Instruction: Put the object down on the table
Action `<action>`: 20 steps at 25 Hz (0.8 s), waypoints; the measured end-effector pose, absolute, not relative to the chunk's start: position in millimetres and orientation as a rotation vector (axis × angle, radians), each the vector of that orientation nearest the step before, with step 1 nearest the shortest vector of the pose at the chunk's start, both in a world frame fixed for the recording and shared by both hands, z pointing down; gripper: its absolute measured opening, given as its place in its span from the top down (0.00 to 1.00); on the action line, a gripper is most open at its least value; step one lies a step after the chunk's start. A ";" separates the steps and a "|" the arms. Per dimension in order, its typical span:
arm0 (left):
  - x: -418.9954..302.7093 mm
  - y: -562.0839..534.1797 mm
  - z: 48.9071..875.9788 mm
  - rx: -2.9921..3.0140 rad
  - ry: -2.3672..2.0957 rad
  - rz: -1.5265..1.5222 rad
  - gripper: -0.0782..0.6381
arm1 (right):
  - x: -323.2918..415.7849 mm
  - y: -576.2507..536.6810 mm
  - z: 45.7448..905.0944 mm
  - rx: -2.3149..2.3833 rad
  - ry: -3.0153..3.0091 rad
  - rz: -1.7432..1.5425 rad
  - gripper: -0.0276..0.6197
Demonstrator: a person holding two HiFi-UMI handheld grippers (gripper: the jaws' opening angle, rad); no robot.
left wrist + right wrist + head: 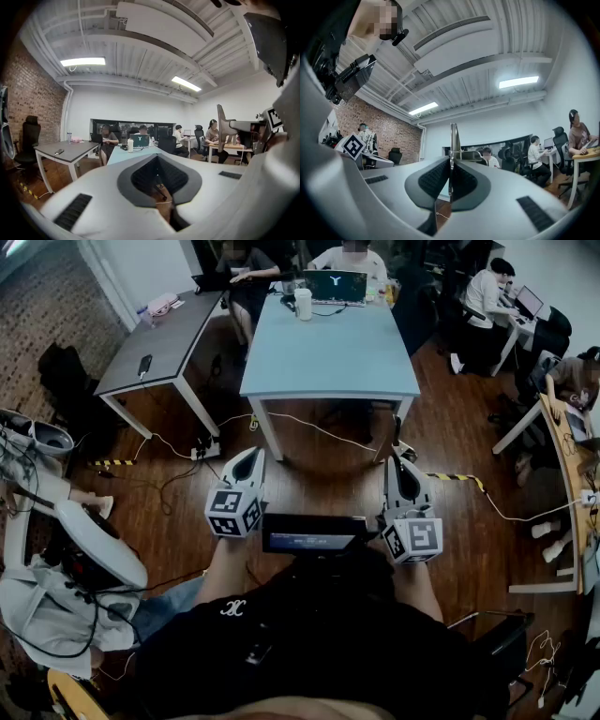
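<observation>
Office floor [309, 470]: sheet [453, 138] in right tongs [451, 161]

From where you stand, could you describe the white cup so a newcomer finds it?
Find the light blue table mid-room. At its far end sits an open laptop; the cup stands just left of it, the only tall white thing there.

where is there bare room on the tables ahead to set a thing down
The light blue table is bare over its near half, up to the white cup and laptop crowding the far end; the right tool could set its thin plate there. The grey table is free between the phone and the bottle at its far end.
</observation>
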State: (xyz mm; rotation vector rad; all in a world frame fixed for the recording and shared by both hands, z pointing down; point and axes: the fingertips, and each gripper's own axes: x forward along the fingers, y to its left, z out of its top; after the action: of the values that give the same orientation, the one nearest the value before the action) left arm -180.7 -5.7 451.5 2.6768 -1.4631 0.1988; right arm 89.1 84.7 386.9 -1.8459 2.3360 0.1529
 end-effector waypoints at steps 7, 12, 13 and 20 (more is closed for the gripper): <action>-181.1 -33.9 467.1 2.675 -1.457 0.251 0.90 | 93.9 51.1 390.0 -1.843 2.323 0.170 0.99; -174.7 -74.5 468.6 2.654 -1.498 0.209 0.90 | 103.1 9.4 398.7 -1.810 2.322 0.174 0.99; -168.1 -83.0 468.0 2.656 -1.495 0.208 0.90 | 107.6 -1.4 400.0 -1.806 2.323 0.178 0.99; -120.5 -176.4 457.1 2.668 -1.500 0.211 0.90 | 149.0 -104.5 394.8 -1.777 2.335 0.172 0.99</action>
State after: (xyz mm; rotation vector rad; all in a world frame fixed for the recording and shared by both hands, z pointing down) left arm -120.5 -176.4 457.1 2.6685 -1.4995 0.2113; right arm 149.0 -104.5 394.8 -1.7771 2.3347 0.1724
